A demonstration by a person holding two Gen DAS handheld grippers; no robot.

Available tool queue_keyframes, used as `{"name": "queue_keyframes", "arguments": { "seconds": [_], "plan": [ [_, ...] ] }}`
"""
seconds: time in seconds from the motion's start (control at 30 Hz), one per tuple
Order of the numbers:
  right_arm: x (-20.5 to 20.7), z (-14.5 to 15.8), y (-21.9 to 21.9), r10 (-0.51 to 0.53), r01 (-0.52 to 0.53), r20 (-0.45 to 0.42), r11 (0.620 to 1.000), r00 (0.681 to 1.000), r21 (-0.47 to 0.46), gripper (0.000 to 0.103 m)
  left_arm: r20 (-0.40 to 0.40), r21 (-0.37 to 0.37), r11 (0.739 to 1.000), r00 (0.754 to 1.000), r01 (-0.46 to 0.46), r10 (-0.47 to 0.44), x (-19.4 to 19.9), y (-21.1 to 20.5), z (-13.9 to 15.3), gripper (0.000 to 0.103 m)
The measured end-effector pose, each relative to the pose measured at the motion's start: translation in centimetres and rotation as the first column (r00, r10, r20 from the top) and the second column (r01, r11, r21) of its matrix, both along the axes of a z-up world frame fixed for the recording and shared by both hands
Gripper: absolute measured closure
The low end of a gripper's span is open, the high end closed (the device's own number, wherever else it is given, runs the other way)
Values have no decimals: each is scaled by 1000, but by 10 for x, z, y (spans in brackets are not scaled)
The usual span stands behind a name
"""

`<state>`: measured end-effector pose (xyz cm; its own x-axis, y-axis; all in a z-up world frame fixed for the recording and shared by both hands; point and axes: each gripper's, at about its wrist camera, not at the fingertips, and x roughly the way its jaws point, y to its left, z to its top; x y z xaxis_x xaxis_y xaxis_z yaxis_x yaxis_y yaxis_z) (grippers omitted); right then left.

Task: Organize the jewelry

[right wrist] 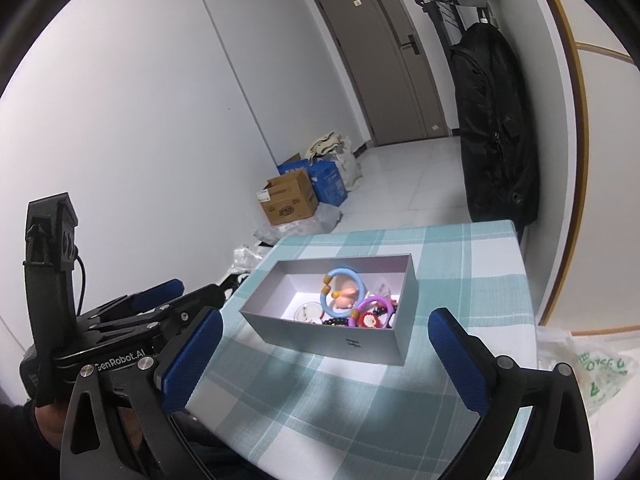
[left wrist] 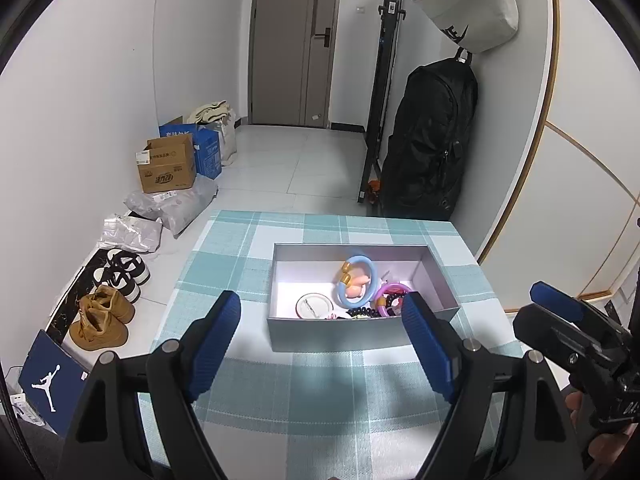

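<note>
A grey open box (left wrist: 340, 334) (right wrist: 340, 340) stands on the teal checked tablecloth (left wrist: 320, 392) (right wrist: 320, 392). Inside lie a light blue ring with a pink pig charm (left wrist: 356, 280) (right wrist: 342, 292), a purple ring (left wrist: 390, 294) (right wrist: 374, 306), a red round piece (right wrist: 369, 322), a black beaded bracelet (left wrist: 362, 313) (right wrist: 334, 322) and a white round badge (left wrist: 315, 306) (right wrist: 308, 312). My left gripper (left wrist: 320, 308) is open and empty just in front of the box. My right gripper (right wrist: 326, 328) is open and empty, in front of the box; it also shows at the right edge of the left wrist view (left wrist: 560, 304).
On the floor to the left are shoes (left wrist: 104, 320), plastic parcels (left wrist: 176, 204), cardboard boxes (left wrist: 168, 168) and a blue shoebox (left wrist: 52, 384). A black bag (left wrist: 432, 140) hangs at the wall behind the table. A plastic bag (right wrist: 592, 368) lies to the right.
</note>
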<state>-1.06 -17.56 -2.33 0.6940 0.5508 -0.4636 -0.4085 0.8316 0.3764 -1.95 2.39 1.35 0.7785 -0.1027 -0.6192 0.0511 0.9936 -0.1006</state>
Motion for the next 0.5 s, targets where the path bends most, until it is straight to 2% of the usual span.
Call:
{"name": "queue_keyframes", "arguments": {
  "seconds": [0.5],
  "plan": [
    [-1, -2, -1, -6, 6, -20, 1000, 1000, 0, 0, -17, -19, 1000, 1000, -16, 16, -1, 3, -1, 24]
  ]
}}
